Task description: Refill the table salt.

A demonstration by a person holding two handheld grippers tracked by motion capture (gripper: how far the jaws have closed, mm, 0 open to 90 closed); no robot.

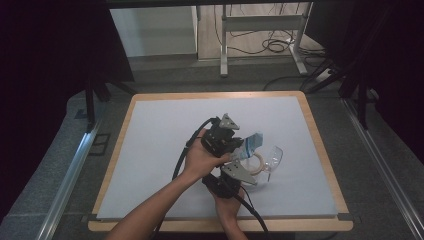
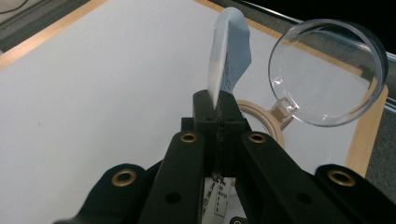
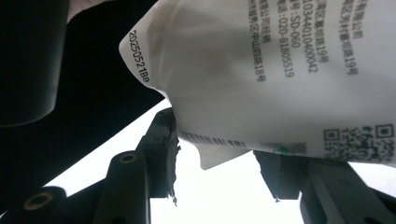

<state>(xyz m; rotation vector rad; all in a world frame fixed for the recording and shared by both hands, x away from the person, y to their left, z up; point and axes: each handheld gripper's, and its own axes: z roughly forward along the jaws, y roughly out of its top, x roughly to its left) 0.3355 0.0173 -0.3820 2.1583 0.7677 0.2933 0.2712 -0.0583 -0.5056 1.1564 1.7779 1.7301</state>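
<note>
One barcode (image 3: 212, 139) beneath the packet (image 3: 280, 70)

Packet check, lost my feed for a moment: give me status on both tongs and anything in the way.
Left tongs shut on packet. Right tongs part open around packet's lower end, contact unclear. Clear lid and ring just beyond.
</note>
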